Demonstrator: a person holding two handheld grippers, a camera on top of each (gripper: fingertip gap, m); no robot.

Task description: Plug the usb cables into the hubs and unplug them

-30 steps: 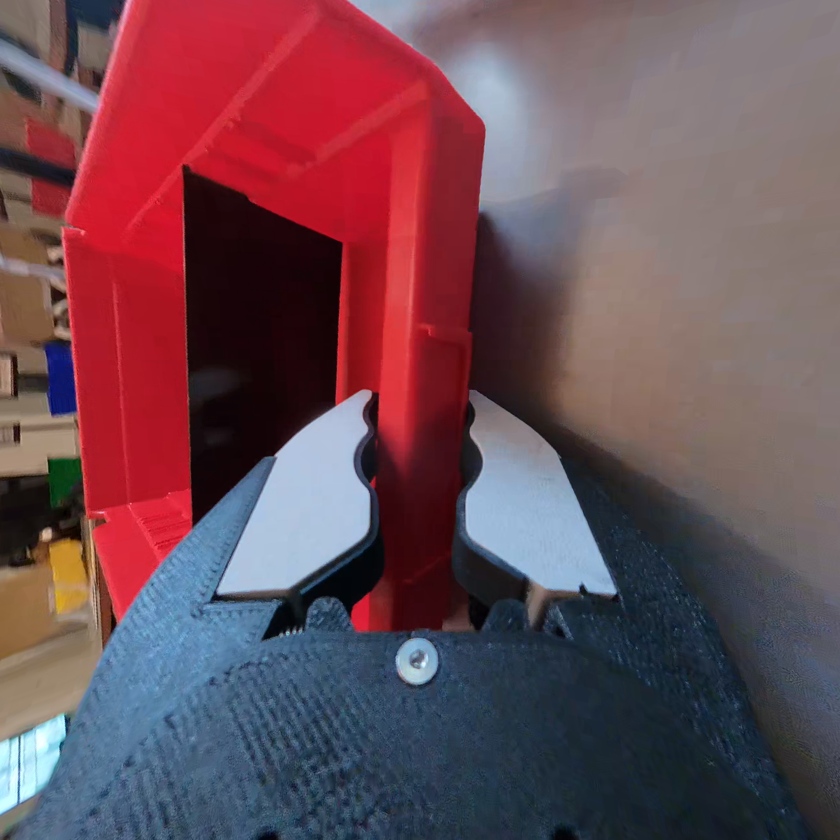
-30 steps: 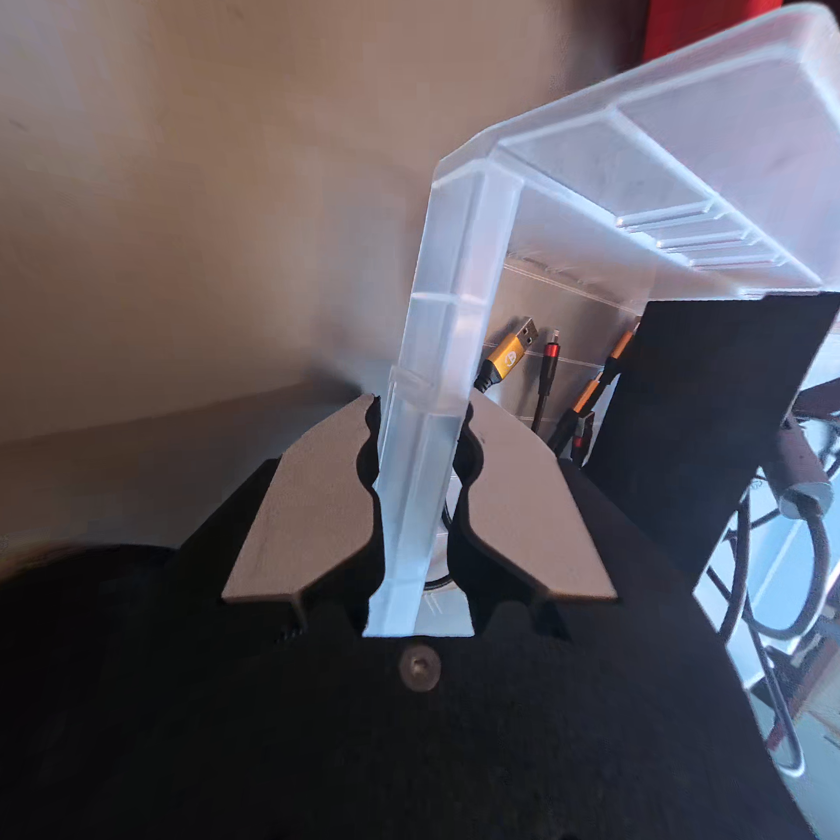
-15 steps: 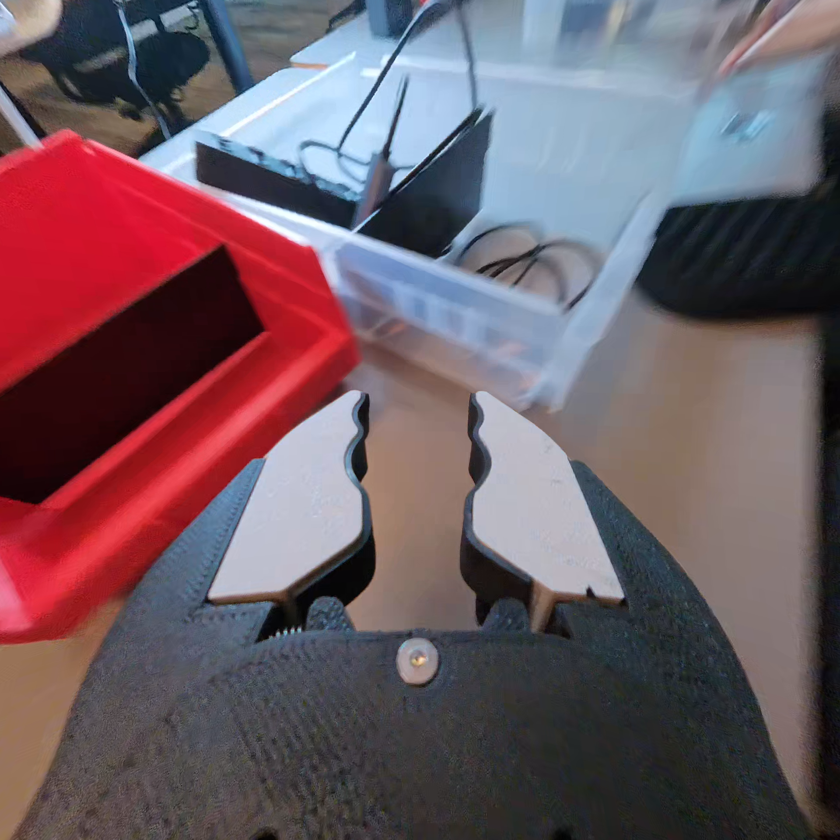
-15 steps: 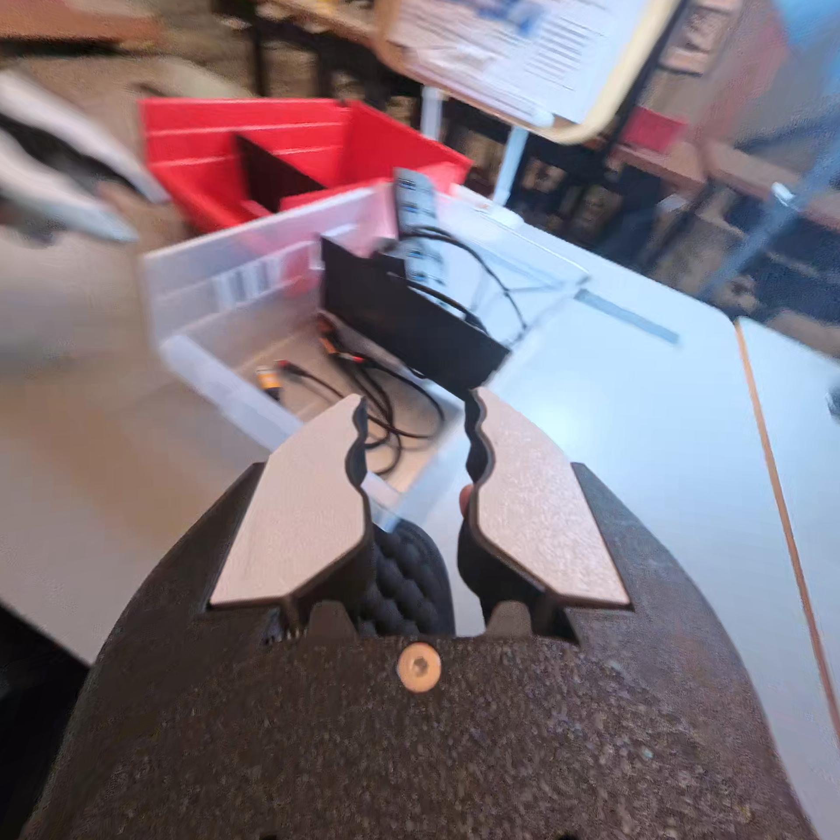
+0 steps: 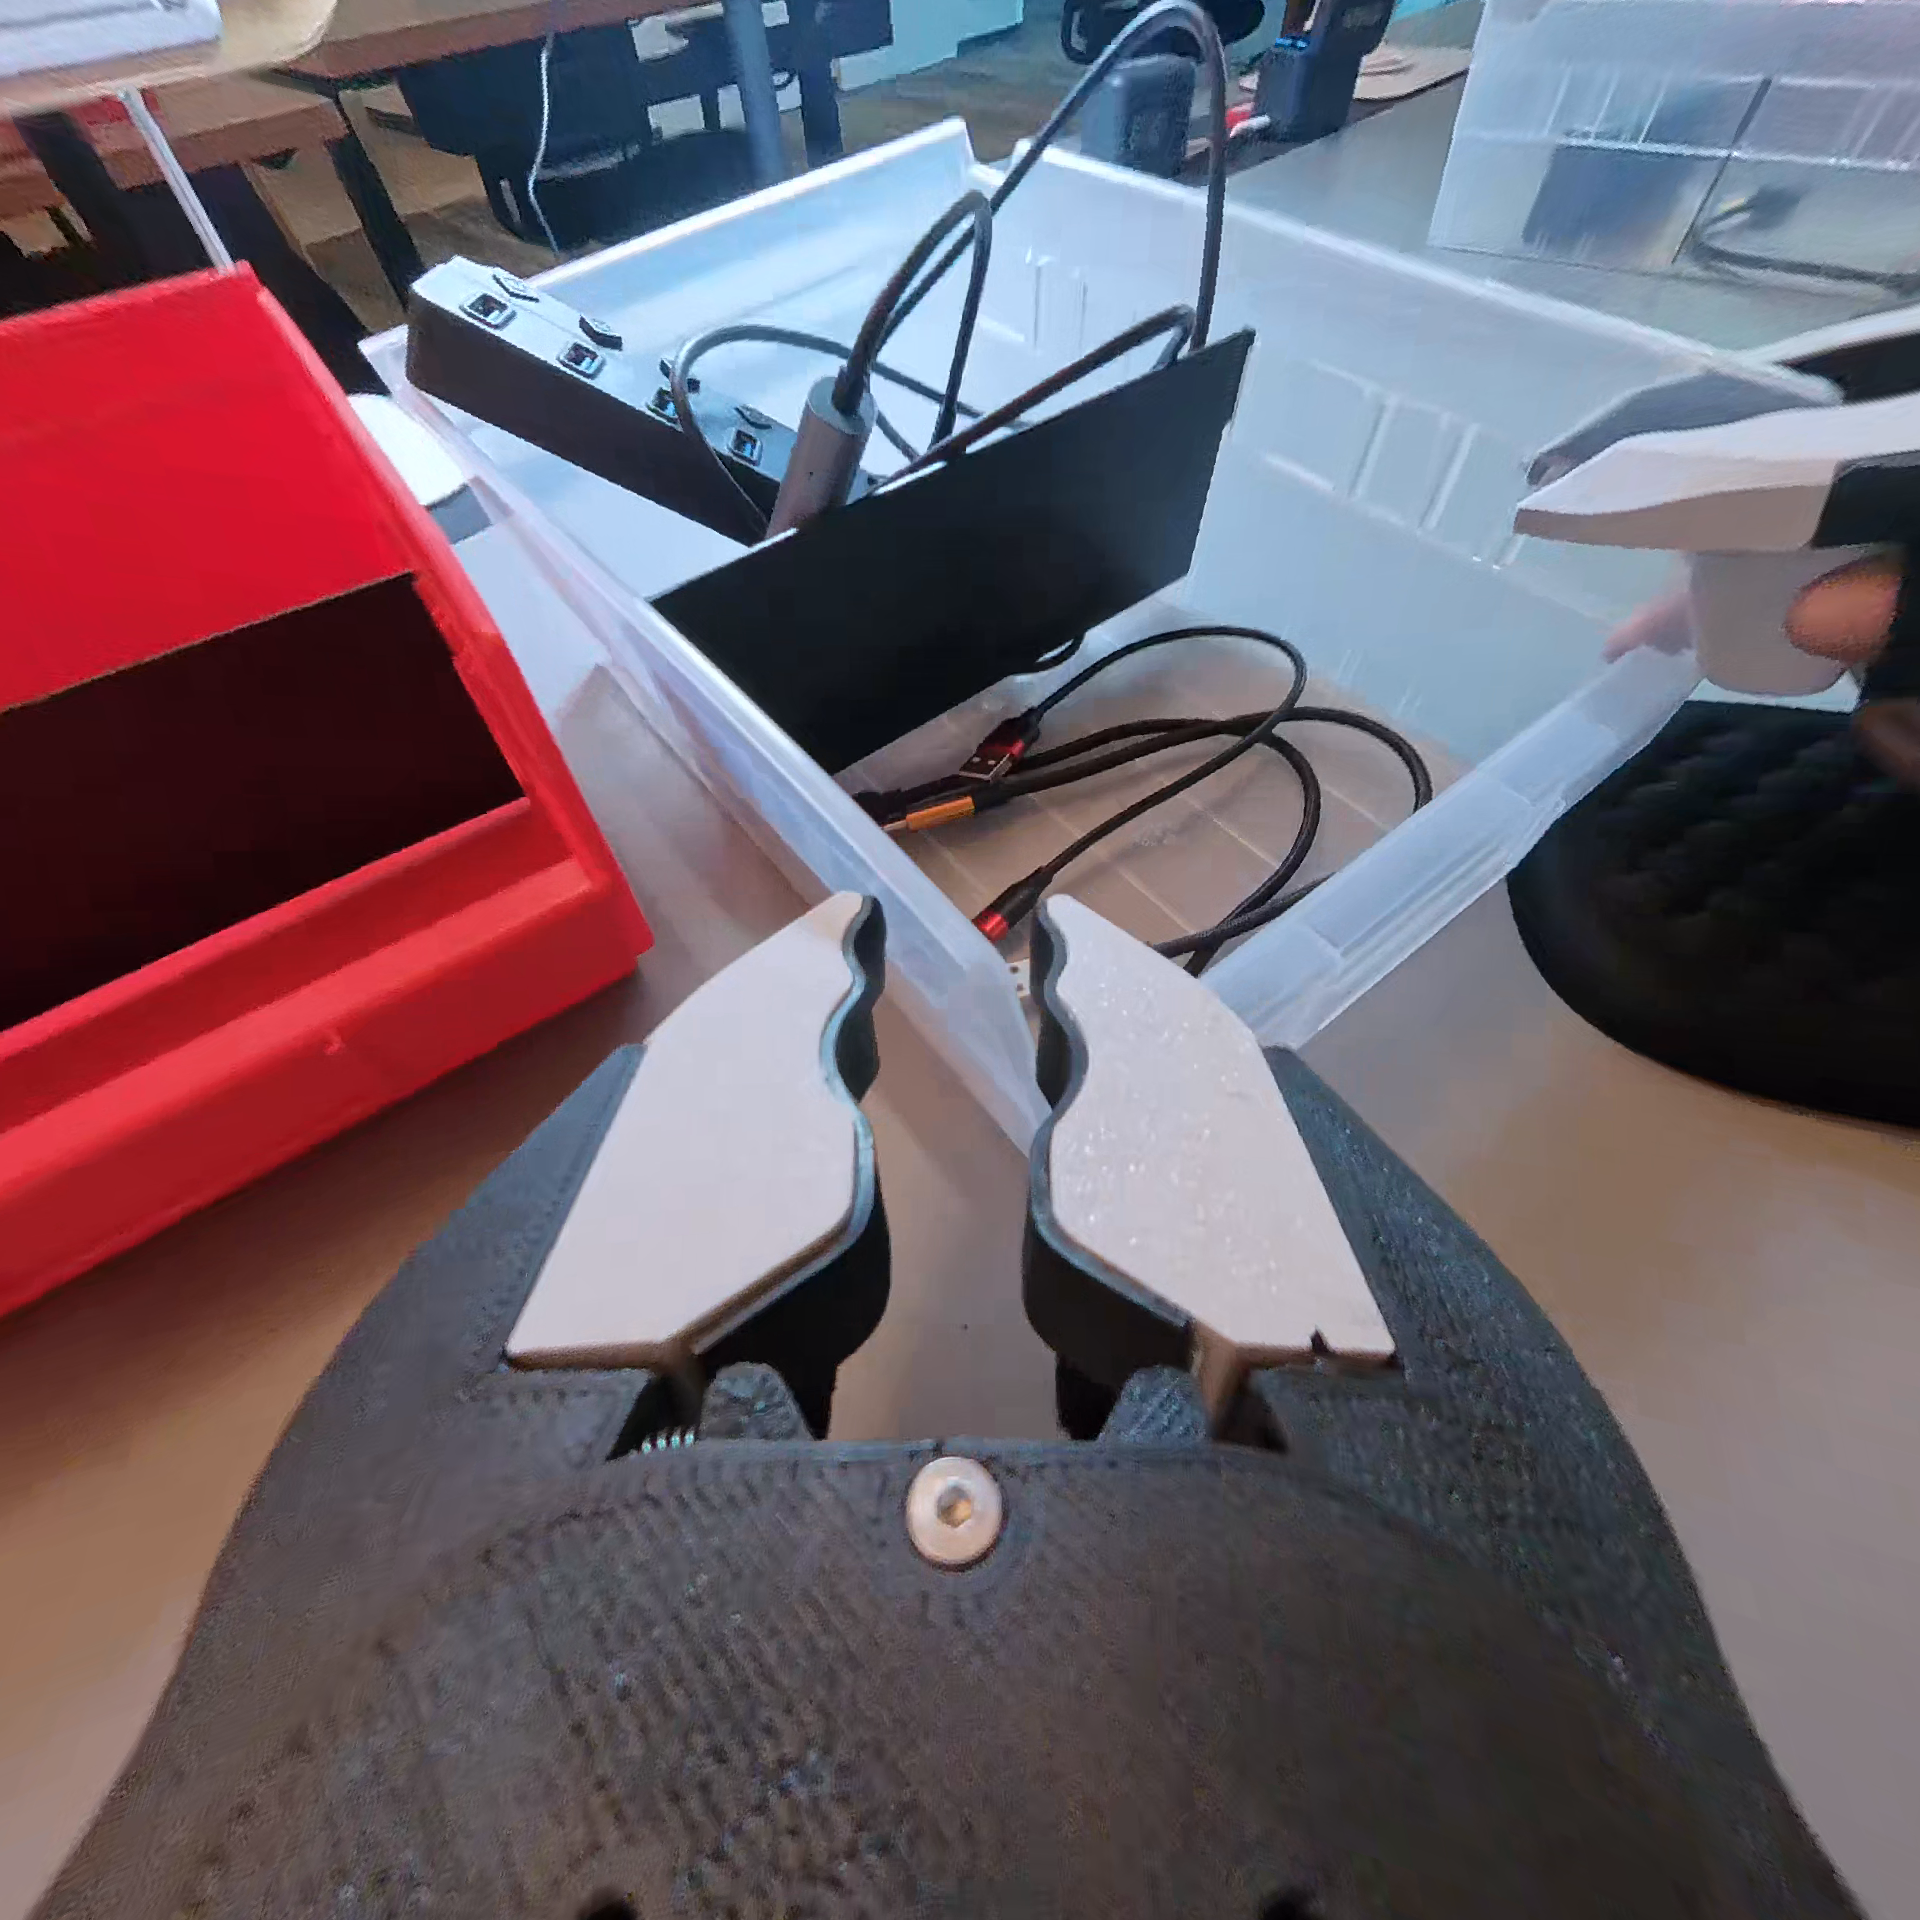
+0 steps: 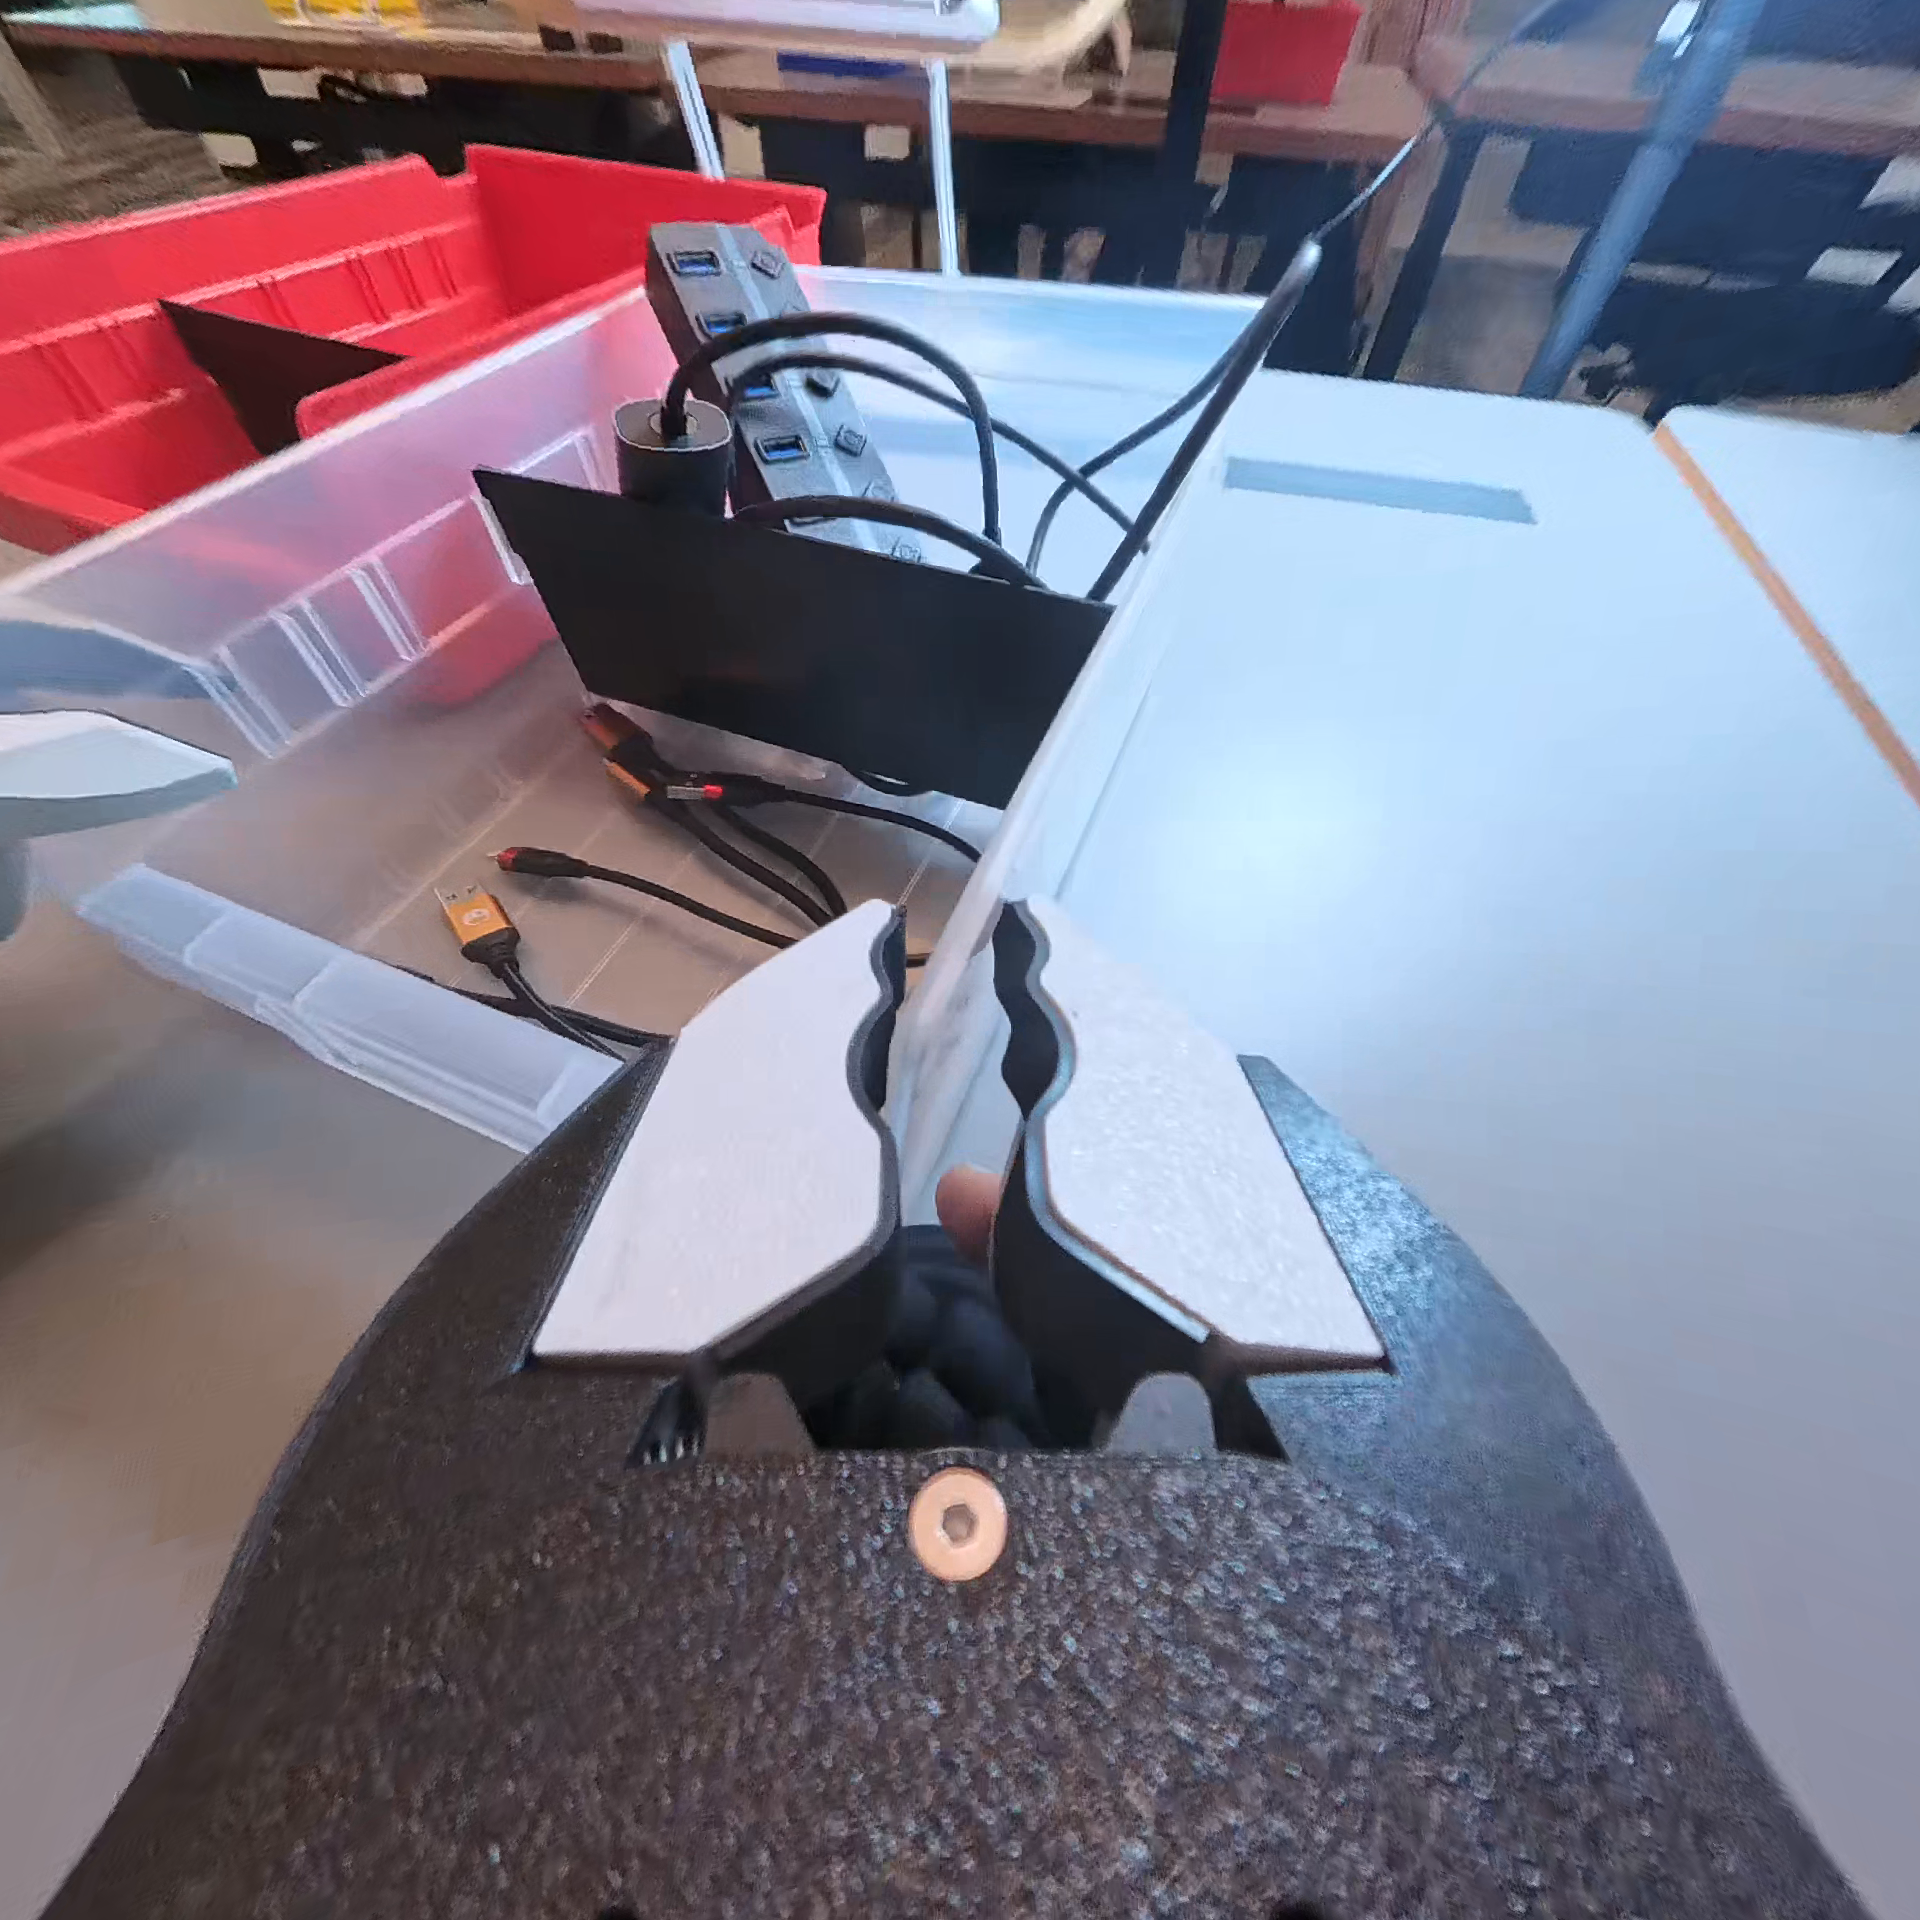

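A clear plastic bin [image 5: 727,717] holds a black USB hub [image 5: 582,384] and a grey adapter [image 5: 831,436] behind a black divider [image 5: 966,540]. Loose USB cables [image 5: 1247,748] lie in front of it. My left gripper [image 5: 961,925] is closed onto the bin's left wall near the front corner, and the wall touches both fingers. My right gripper [image 6: 951,925] is shut on the bin's right wall [image 6: 1091,707]. The hub [image 6: 769,395], an orange USB plug [image 6: 473,914] and my left gripper [image 6: 208,727] show in the right wrist view. The right gripper [image 5: 1527,488] shows in the left wrist view.
A red bin [image 5: 260,520] with a black divider stands just left of the clear bin, also in the right wrist view [image 6: 312,270]. A black quilted pad [image 5: 1714,904] lies at the front right. Another clear bin [image 5: 1662,135] stands behind. White tabletop [image 6: 1455,831] stretches right.
A second ago each gripper held a tipped bin, left the red one, right the clear one. Both let go, then moved onto opposite walls of the clear bin and narrowed.
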